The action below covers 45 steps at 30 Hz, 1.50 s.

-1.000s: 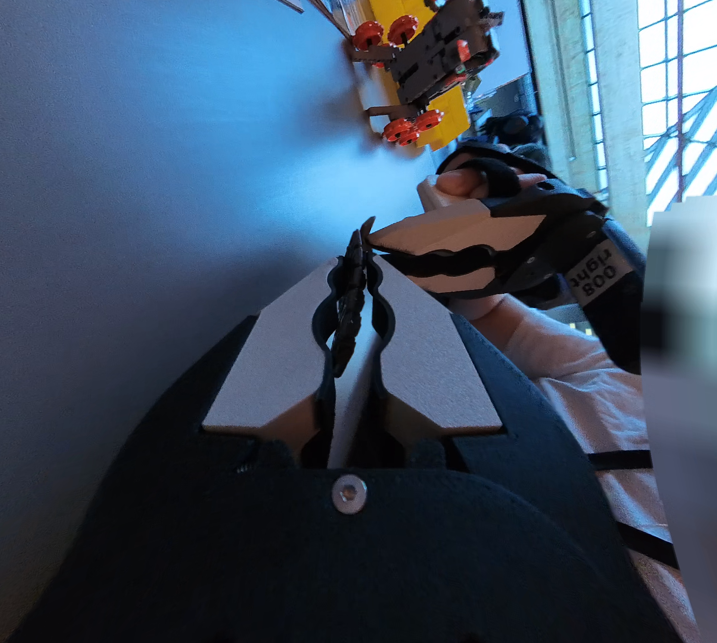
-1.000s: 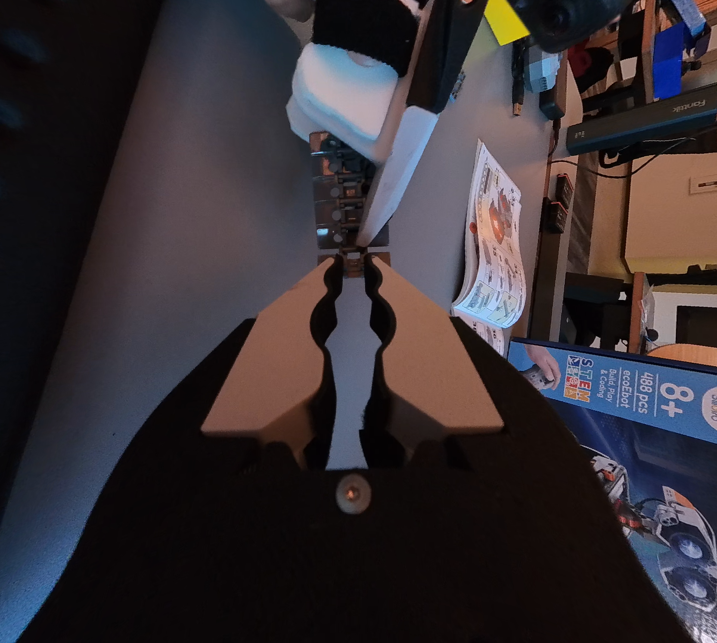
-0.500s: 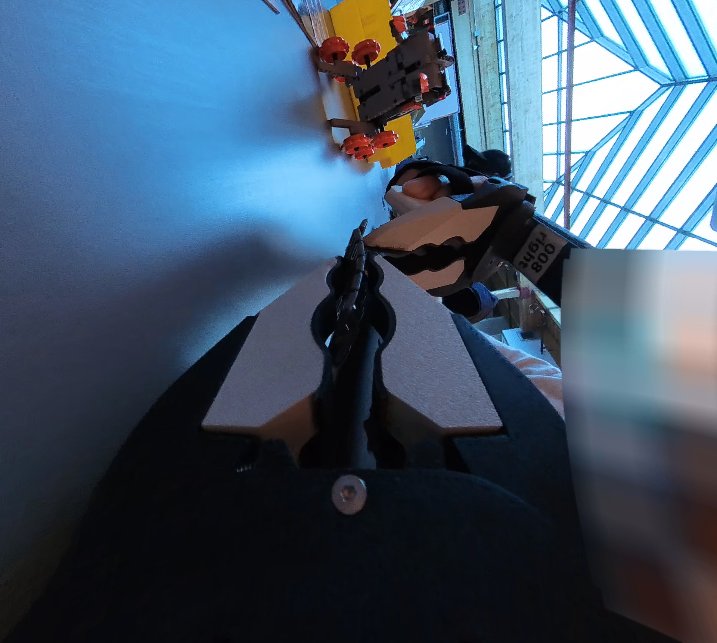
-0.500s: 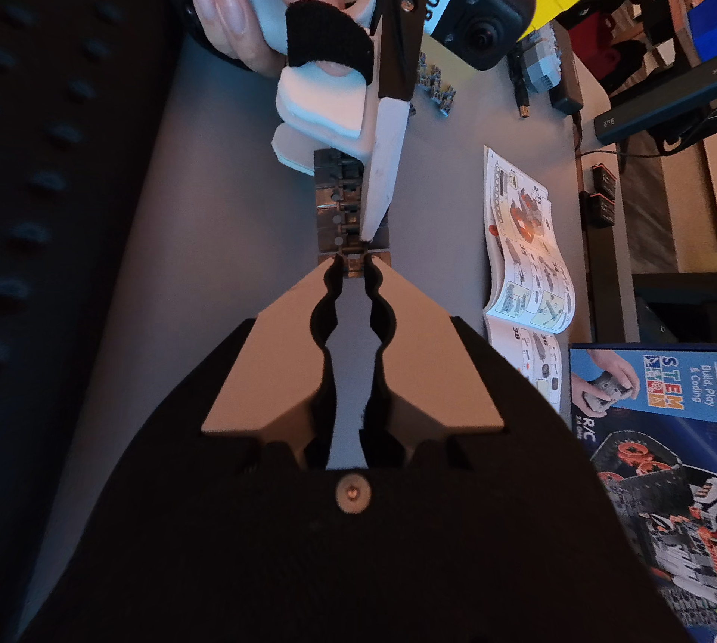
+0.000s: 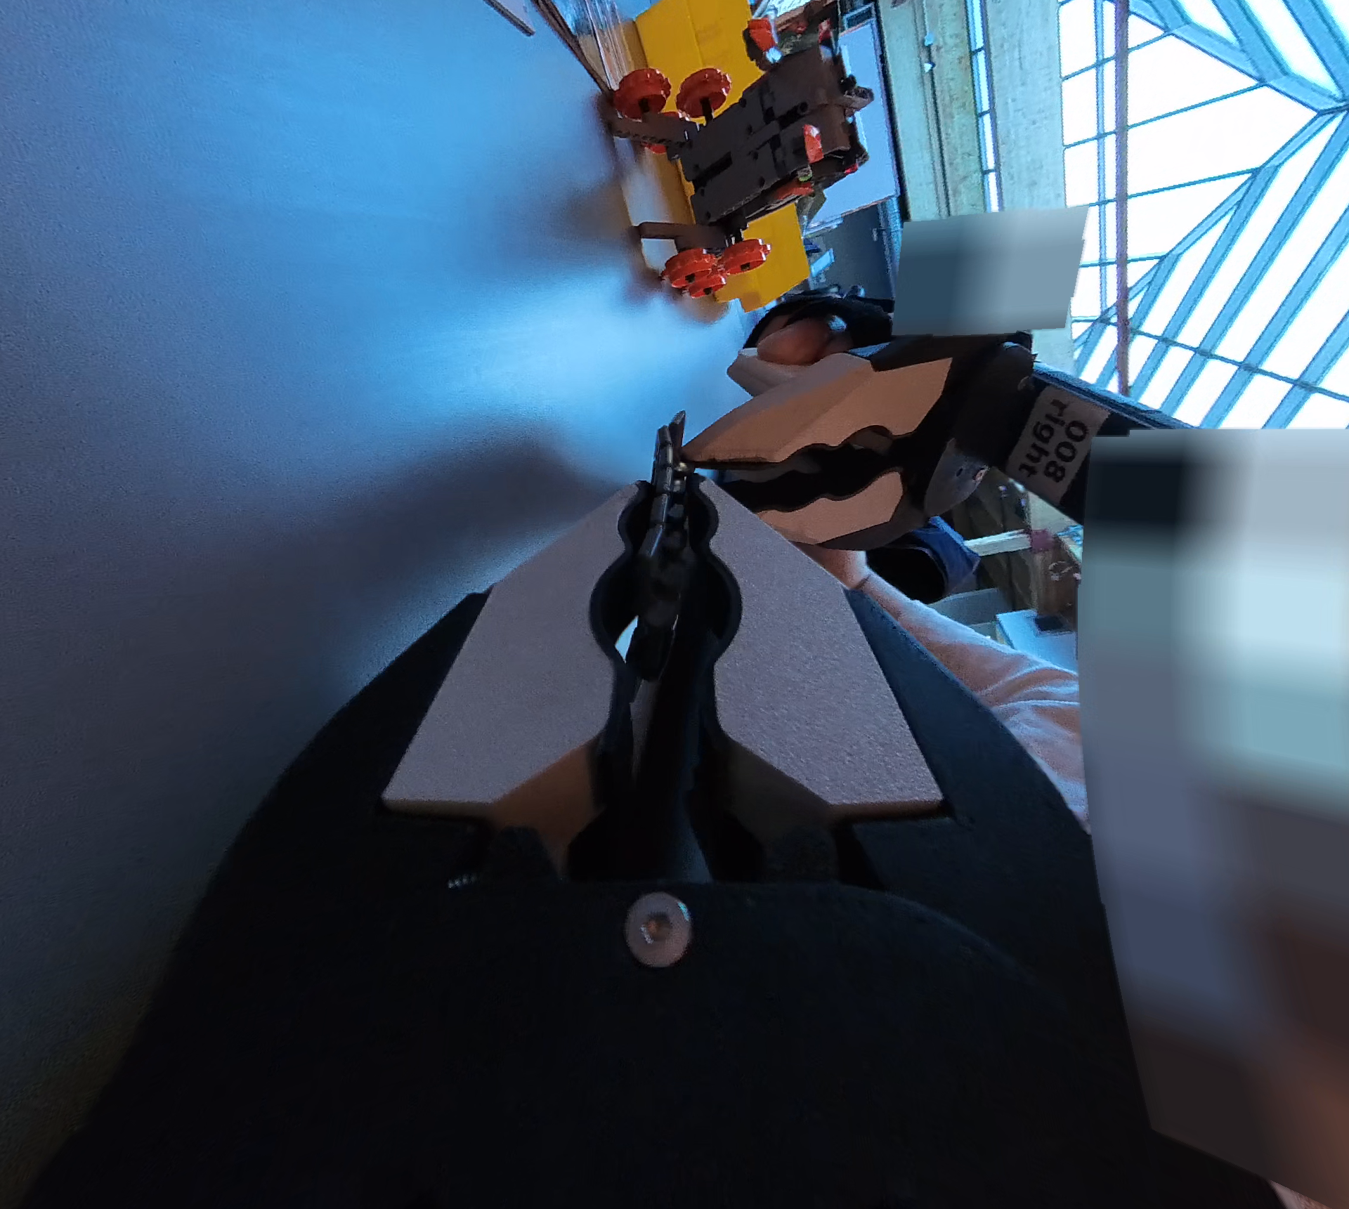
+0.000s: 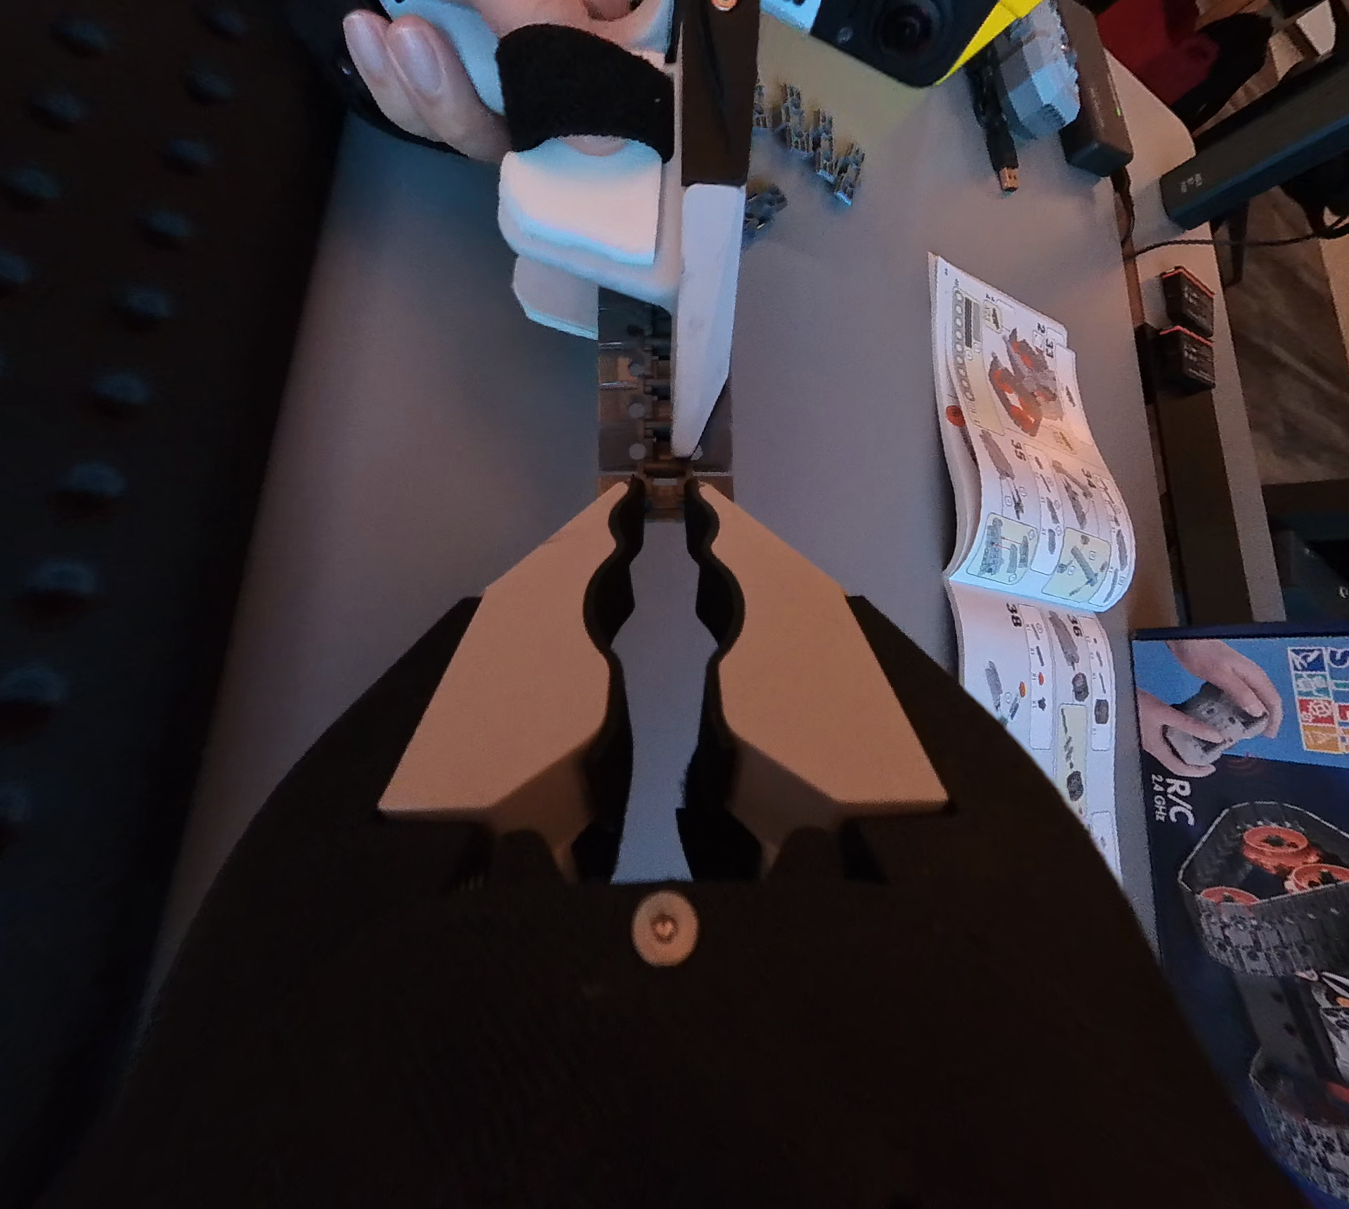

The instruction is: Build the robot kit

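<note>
Grey table (image 6: 839, 327), bright latticed windows (image 5: 1204, 79)

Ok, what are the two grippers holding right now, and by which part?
Both are shut on one dark grey segmented plastic strip: the left gripper clamps its length, the right gripper pinches its end.

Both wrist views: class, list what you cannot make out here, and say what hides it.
- Left wrist view: most of the dark link strip is hidden between the left gripper fingers.
- Right wrist view: the strip's far end is covered by the left gripper.
- Right wrist view: the small piece pinched in the right gripper is too small to identify.
- Right wrist view: the blue box is cut off by the edge.
</note>
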Motion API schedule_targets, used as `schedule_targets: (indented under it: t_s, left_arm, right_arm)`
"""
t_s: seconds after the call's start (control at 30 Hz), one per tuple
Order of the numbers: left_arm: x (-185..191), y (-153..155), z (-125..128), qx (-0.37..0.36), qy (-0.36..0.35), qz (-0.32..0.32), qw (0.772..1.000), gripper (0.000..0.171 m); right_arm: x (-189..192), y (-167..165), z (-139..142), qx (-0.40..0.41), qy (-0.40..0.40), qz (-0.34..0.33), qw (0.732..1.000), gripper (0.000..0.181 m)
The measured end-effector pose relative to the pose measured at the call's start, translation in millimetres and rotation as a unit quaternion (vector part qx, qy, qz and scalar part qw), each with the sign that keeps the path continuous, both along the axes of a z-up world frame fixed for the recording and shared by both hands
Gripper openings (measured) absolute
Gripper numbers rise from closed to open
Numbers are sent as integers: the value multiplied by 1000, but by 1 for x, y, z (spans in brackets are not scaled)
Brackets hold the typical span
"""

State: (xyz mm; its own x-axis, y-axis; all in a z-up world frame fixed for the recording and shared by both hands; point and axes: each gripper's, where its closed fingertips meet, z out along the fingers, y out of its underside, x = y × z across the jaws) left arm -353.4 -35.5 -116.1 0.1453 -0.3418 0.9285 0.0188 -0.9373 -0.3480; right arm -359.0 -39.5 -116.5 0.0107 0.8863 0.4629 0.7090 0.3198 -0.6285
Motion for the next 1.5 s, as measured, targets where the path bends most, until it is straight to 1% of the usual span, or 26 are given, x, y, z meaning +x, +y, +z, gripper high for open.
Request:
schedule_targets:
  t_s: [0.2, 0.27, 0.37, 0.47, 0.53, 0.57, 0.67, 0.7, 0.87, 0.97, 1.1, 1.23, 1.3, 1.4, 1.5]
  left_arm:
    - [1, 0, -8, 31, 43, 0, 999, 10]
    - [0, 2, -9, 51, 60, 6, 997, 6]
    - [-1, 3, -8, 102, 88, 12, 991, 6]
    - [-1, 4, -9, 116, 97, 13, 988, 7]
    - [1, 2, -5, 117, 82, 6, 990, 19]
    - [1, 2, -6, 120, 88, 7, 989, 20]
    - [-3, 9, -10, 165, 130, 28, 977, 8]
    - [-4, 11, -10, 183, 138, 37, 973, 6]
    - [-8, 16, -7, 225, 167, 68, 957, 6]
    - [-8, 19, -2, 252, 176, 81, 948, 12]
    - [-11, 23, 4, 286, 185, 103, 935, 12]
    - [-13, 26, 9, 295, 168, 123, 932, 9]
    - [-14, 28, 12, 302, 173, 130, 928, 7]
    - [-13, 29, 12, 324, 194, 135, 916, 6]
    - [-11, 30, 13, 325, 198, 141, 914, 6]
  right_arm:
    - [2, 2, -9, 14, -26, -5, 1000, 9]
    - [1, 3, -8, 26, -30, -9, 999, 9]
    - [0, 4, -7, 44, -34, -12, 998, 9]
    - [1, 6, -8, 57, -42, -14, 997, 9]
    - [2, 7, -8, 65, -48, -19, 997, 9]
    - [2, 8, -10, 70, -55, -21, 996, 9]
    - [1, 11, -9, 115, -72, -34, 990, 9]
    - [0, 12, -8, 133, -75, -40, 987, 8]
    - [-3, 18, -5, 217, -103, -66, 968, 9]
    - [-4, 23, -3, 246, -108, -85, 960, 9]
    - [-6, 28, 2, 281, -116, -111, 946, 8]
    - [-6, 30, 8, 285, -108, -132, 943, 8]
    - [-7, 31, 11, 292, -106, -140, 940, 9]
    - [-7, 32, 12, 297, -107, -149, 937, 9]
    - [-5, 33, 14, 300, -107, -157, 935, 9]
